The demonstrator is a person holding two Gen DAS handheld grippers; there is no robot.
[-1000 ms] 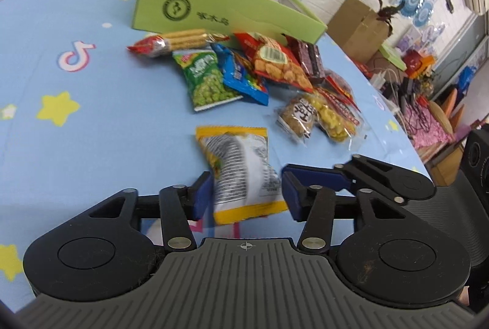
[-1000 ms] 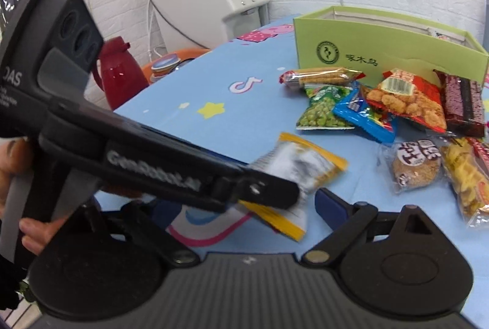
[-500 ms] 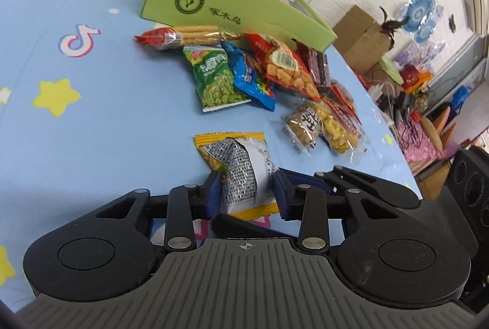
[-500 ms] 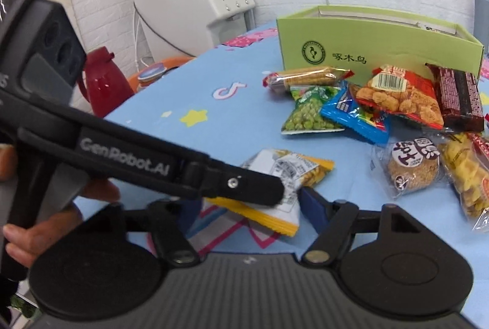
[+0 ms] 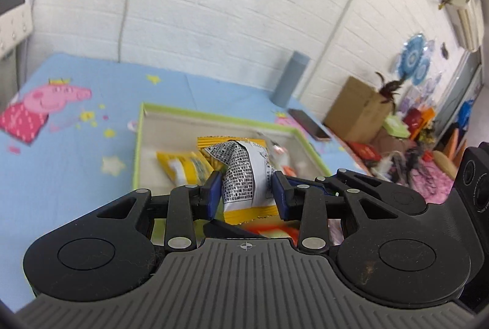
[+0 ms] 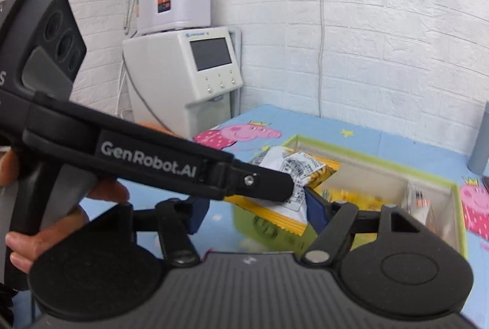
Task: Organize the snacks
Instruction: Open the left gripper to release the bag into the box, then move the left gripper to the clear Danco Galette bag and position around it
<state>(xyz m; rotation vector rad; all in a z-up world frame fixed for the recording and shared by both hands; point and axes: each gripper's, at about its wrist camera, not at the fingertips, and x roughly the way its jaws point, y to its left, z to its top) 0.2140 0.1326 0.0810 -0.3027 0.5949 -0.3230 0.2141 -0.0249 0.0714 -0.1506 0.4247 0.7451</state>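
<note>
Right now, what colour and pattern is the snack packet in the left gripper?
White with a black checkered print and yellow ends; the snack packet shows best in the left wrist view.

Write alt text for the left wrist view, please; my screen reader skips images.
The left gripper pinches a yellow and white snack packet, held above an open green box on a blue cartoon tablecloth. Another yellow packet lies inside the box; a white brick wall stands behind.

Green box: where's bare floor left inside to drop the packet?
In the green box, the floor is bare along the far wall and left corner. A yellow packet sits mid-left; more wrappers crowd the right side. The left claw holds the silver packet over the near edge.
</note>
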